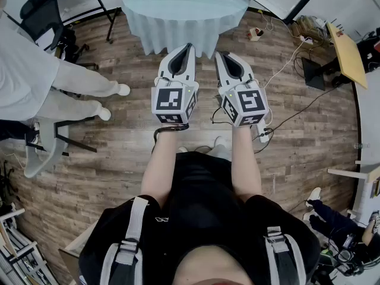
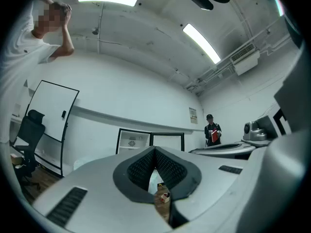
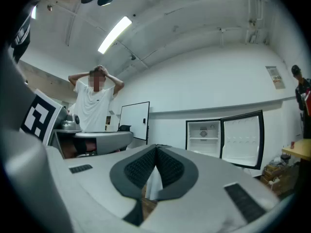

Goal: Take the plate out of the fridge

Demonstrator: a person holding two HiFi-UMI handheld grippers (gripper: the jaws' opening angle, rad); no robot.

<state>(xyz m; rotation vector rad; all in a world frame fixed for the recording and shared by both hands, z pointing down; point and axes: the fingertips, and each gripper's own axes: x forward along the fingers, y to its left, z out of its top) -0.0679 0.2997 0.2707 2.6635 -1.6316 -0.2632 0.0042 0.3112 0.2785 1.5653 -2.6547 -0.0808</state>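
The fridge (image 3: 204, 137) stands open against the far white wall, its door (image 3: 243, 140) swung out to the right. It also shows small in the left gripper view, as the fridge (image 2: 133, 141). A small round thing (image 3: 203, 133) sits on an upper shelf; it is too small to tell whether it is the plate. My left gripper (image 1: 189, 46) and right gripper (image 1: 219, 55) are held side by side over the wood floor, both pointing forward. The left gripper (image 2: 154, 149) and the right gripper (image 3: 156, 147) are each shut with nothing between the pads.
A round table with a pale cloth (image 1: 184, 10) stands just ahead of the grippers. A person in white (image 1: 35, 76) sits at the left near a black chair (image 1: 41, 13). Cables (image 1: 285, 114) cross the floor on the right. Another person (image 2: 212, 132) stands by the far wall.
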